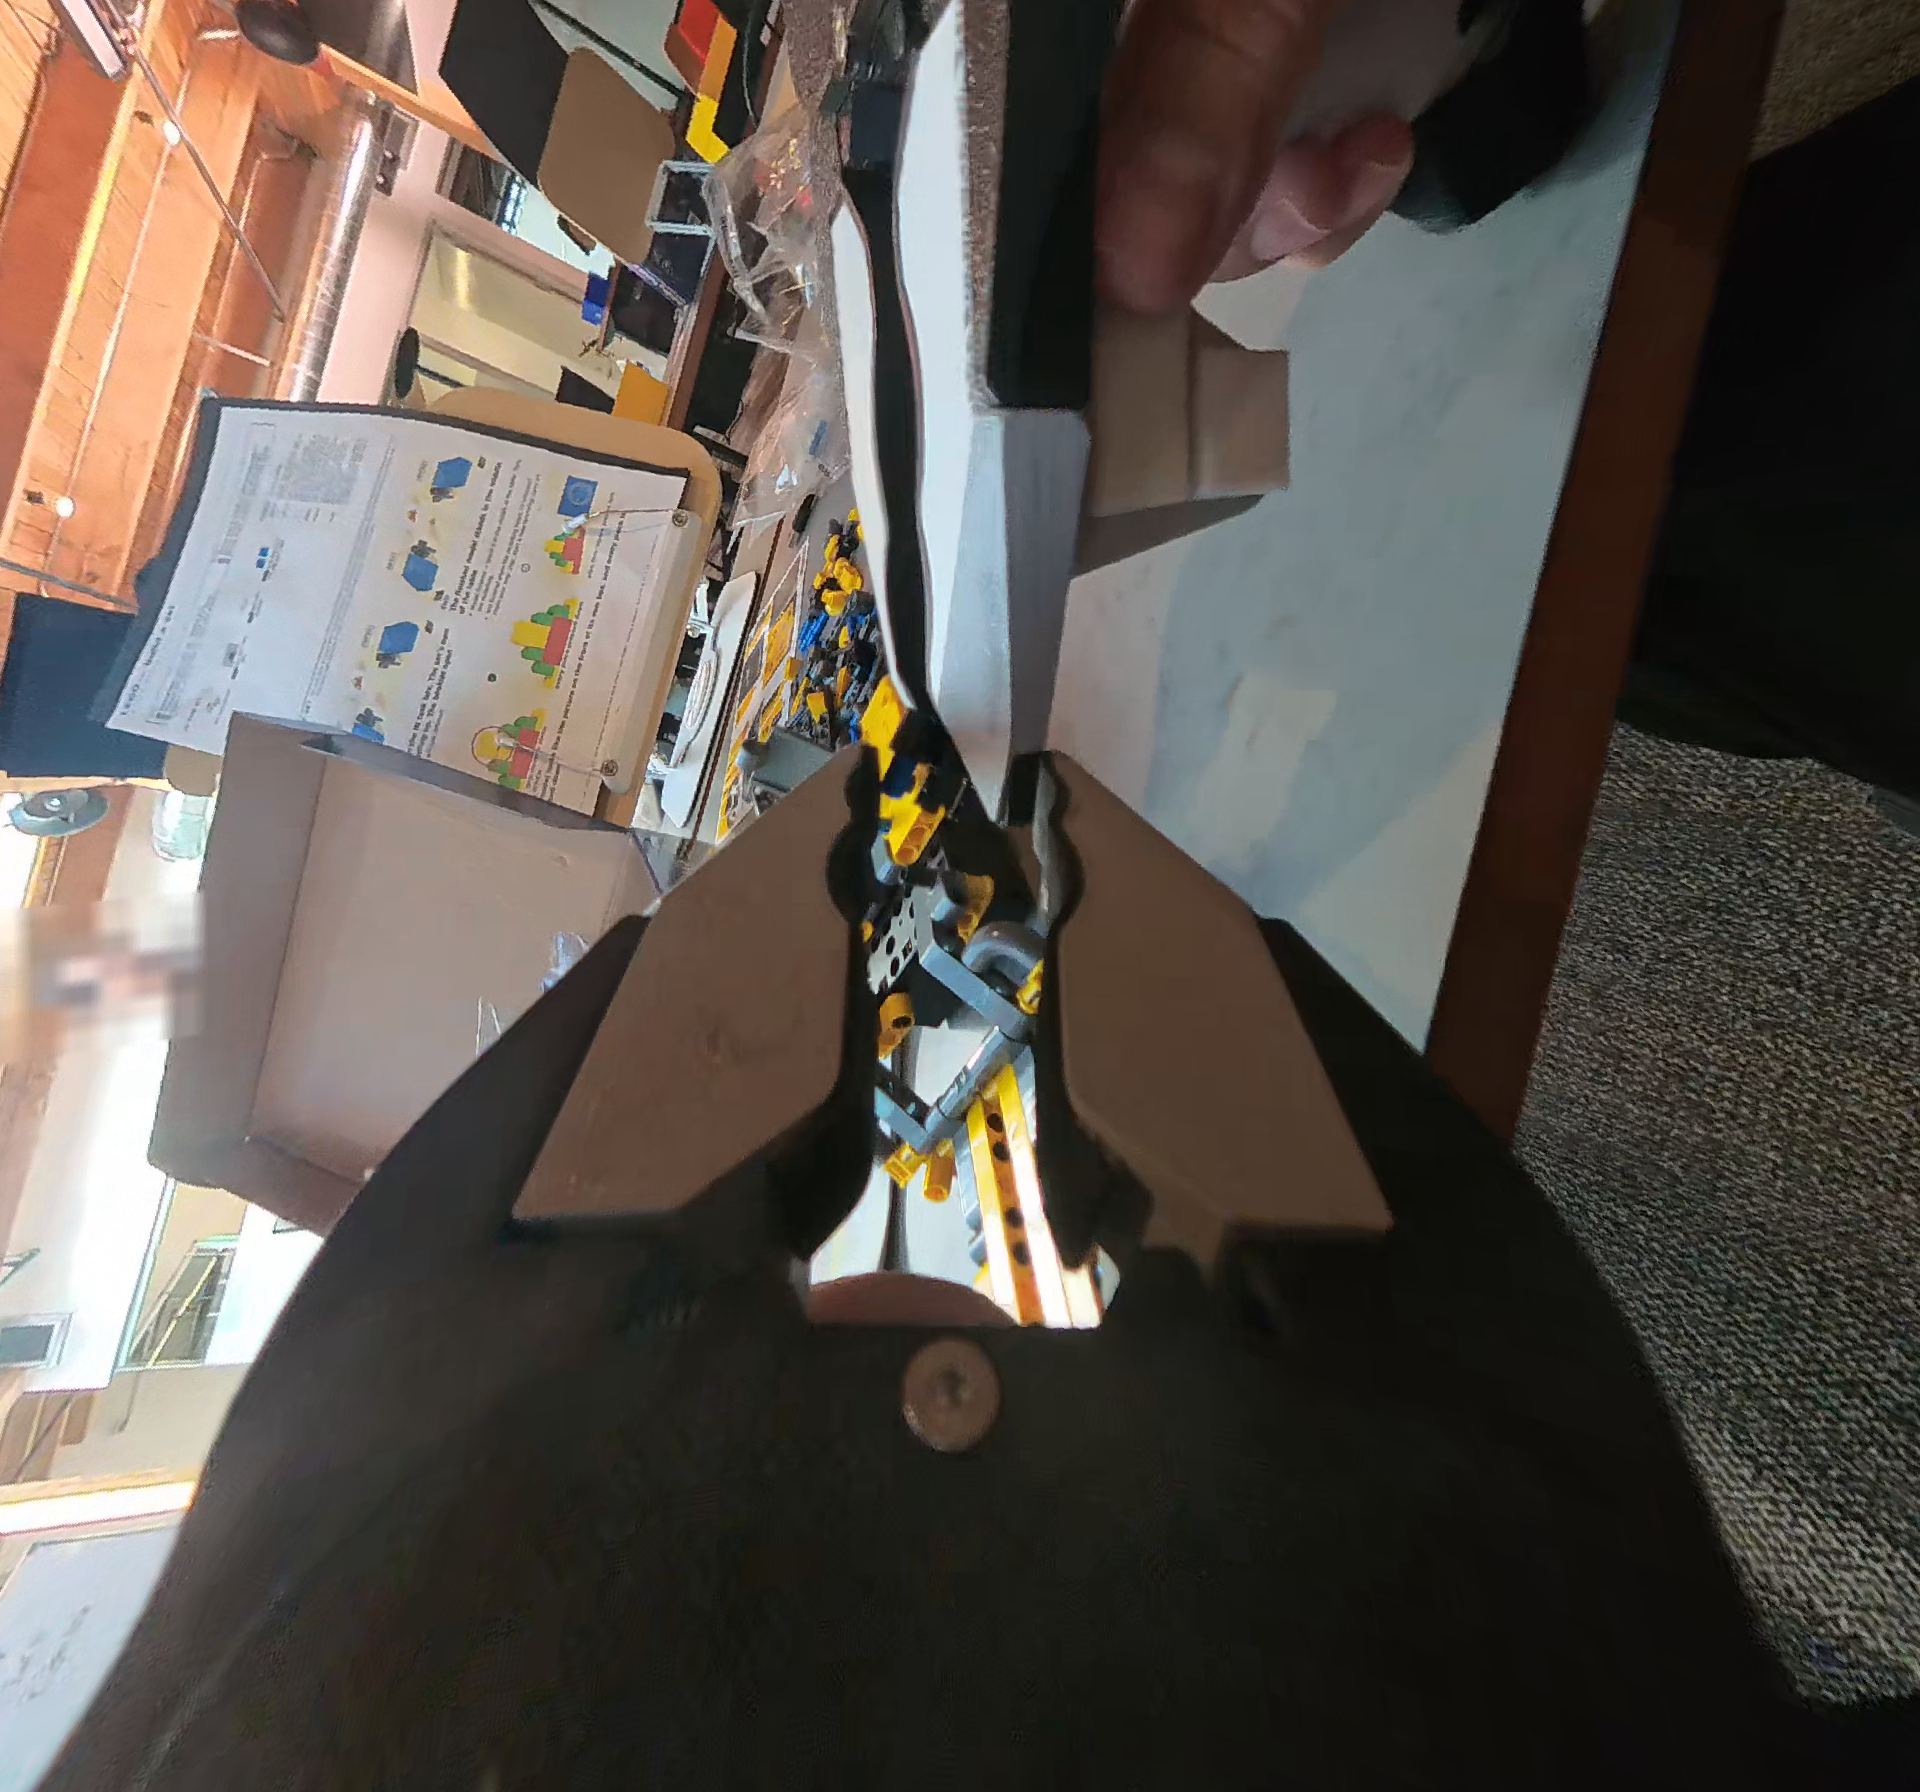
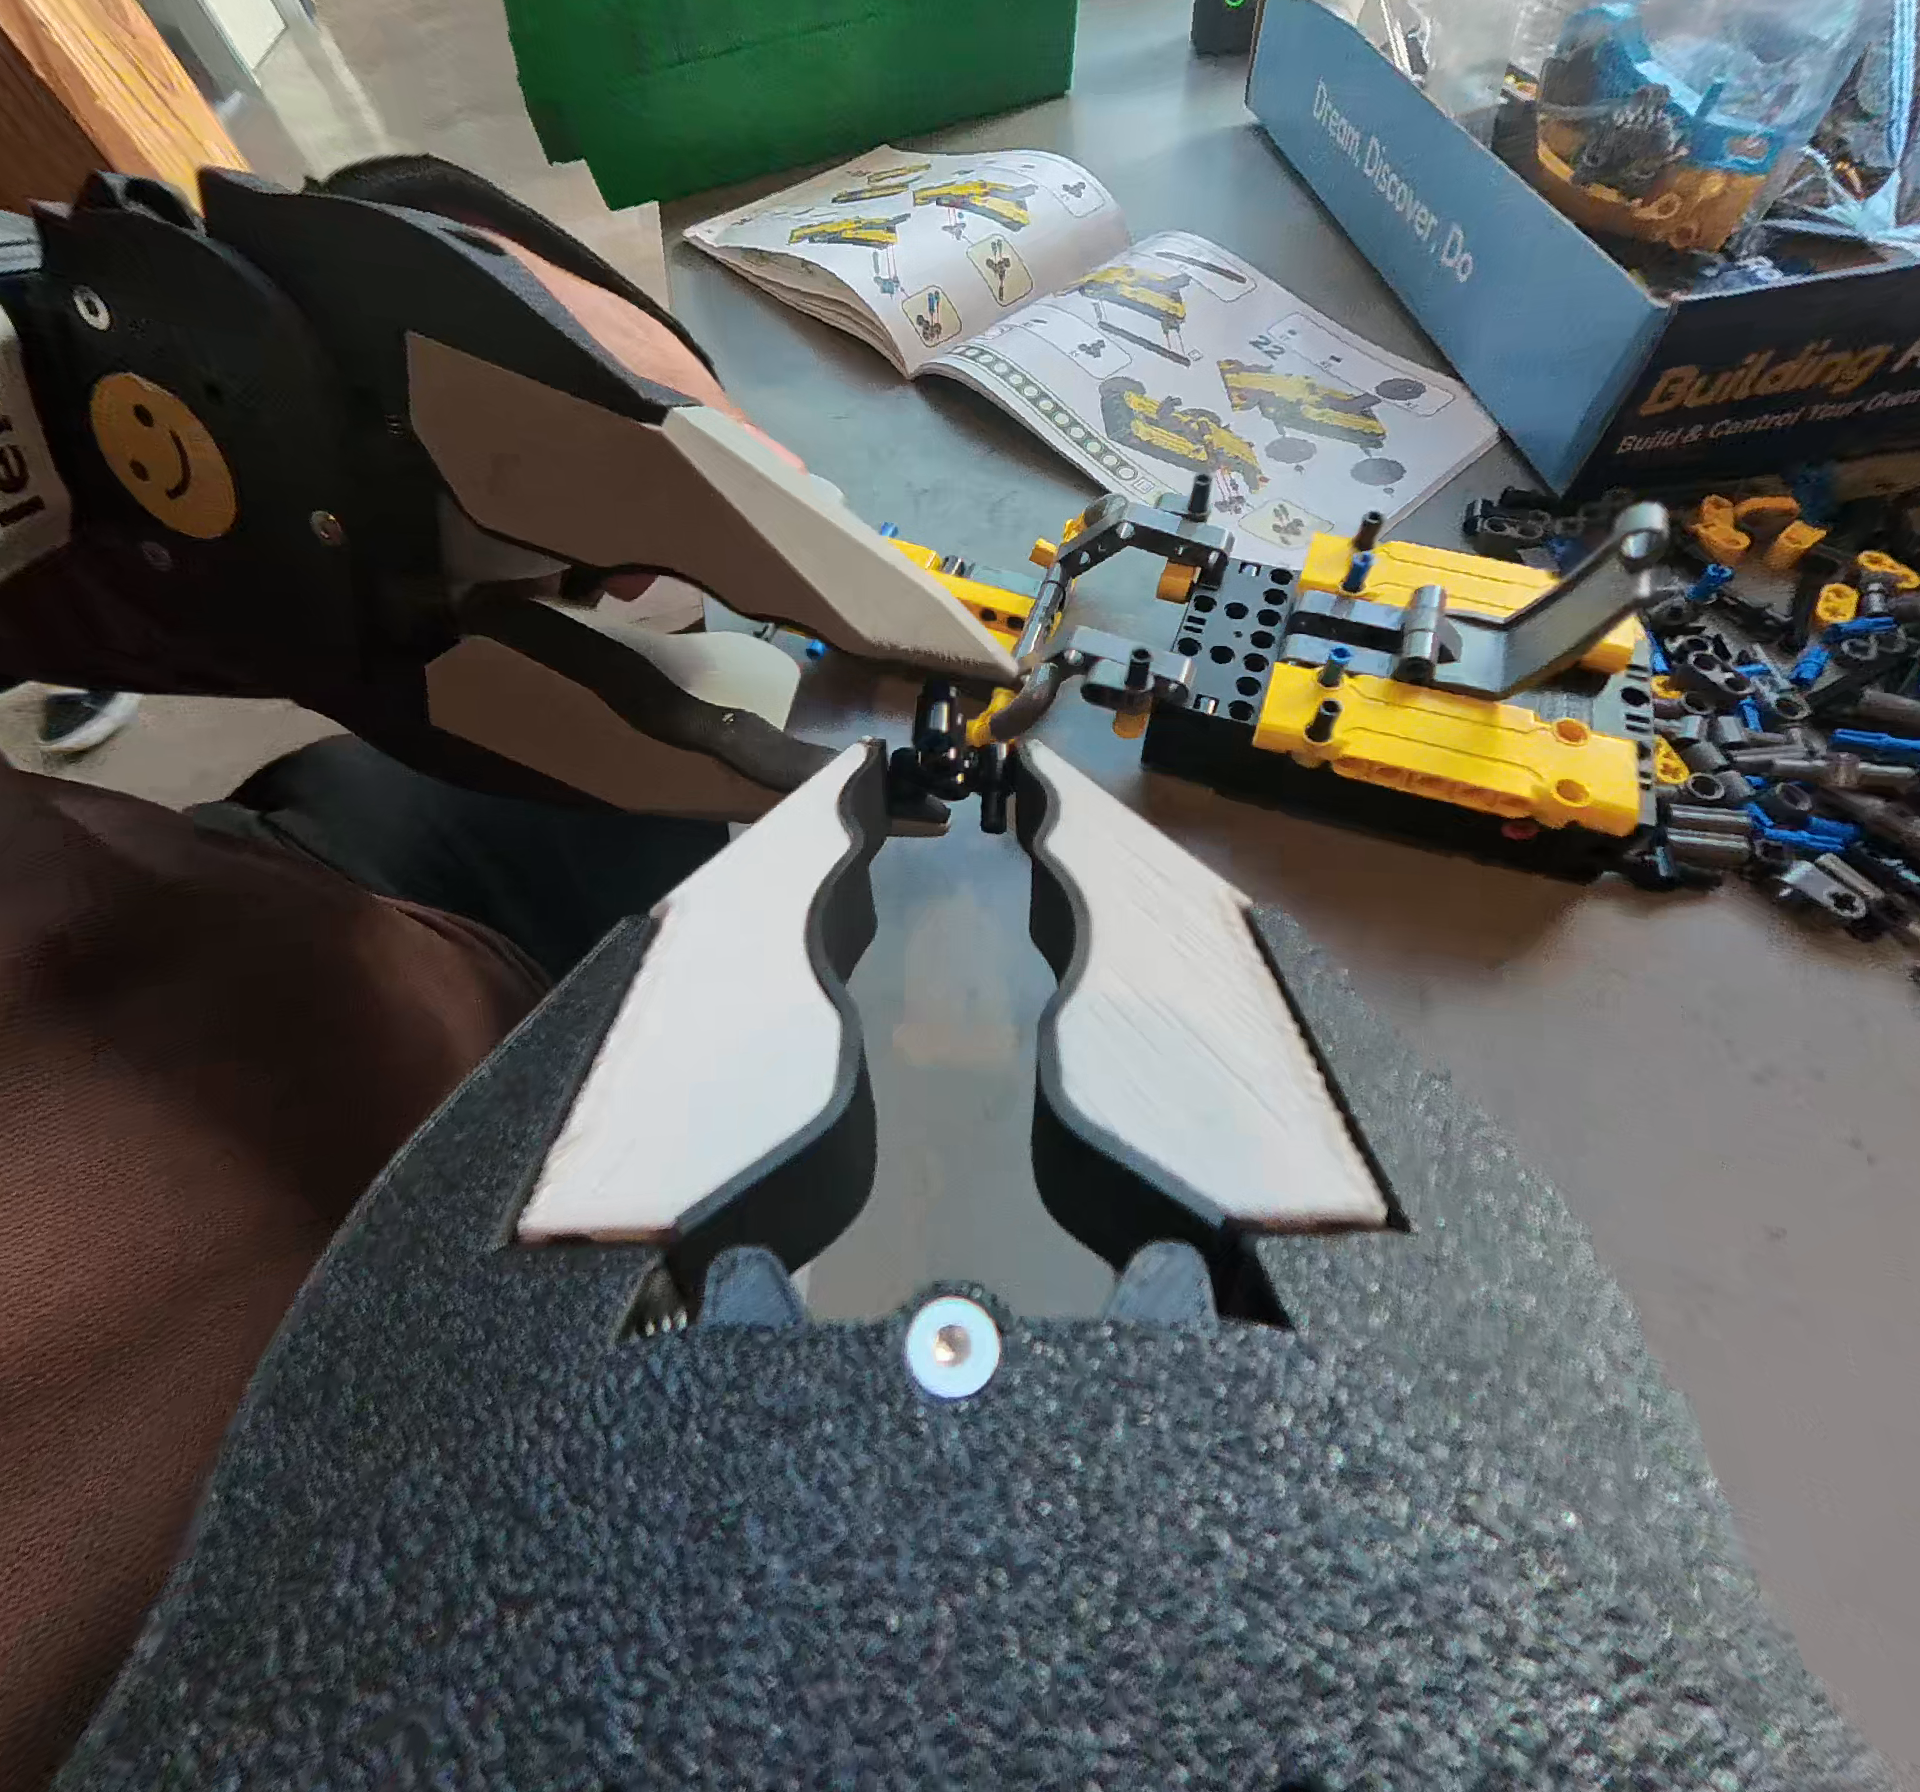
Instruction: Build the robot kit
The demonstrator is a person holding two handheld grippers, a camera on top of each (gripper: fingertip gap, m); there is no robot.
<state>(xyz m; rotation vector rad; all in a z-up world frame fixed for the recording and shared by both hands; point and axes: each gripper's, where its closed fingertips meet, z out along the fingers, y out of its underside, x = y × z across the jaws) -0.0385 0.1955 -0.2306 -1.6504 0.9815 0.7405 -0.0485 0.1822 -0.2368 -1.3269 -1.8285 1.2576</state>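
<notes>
A yellow, black and grey brick-built model (image 2: 1403, 662) lies on the dark table, with grey linkage arms at its near end. My left gripper (image 1: 956, 771) is shut on that near end; the model (image 1: 935, 963) fills the gap between its tan fingers. In the right wrist view the left gripper (image 2: 923, 724) comes in from the left, held by a hand. My right gripper (image 2: 945, 755) is shut on a small black connector piece (image 2: 940, 763) at the model's yellow tip, touching the grey linkage. Its white fingers (image 1: 997, 547) come down to a point (image 1: 982, 776) at the left gripper's tips.
An open instruction booklet (image 2: 1091, 340) lies behind the model. A blue box (image 2: 1455, 267) with bagged parts stands at the back right, a green box (image 2: 790, 7) at the back. Several loose pieces (image 2: 1787, 703) lie right of the model. A cardboard box (image 1: 416, 963) and printed sheet (image 1: 416, 589) stand farther off.
</notes>
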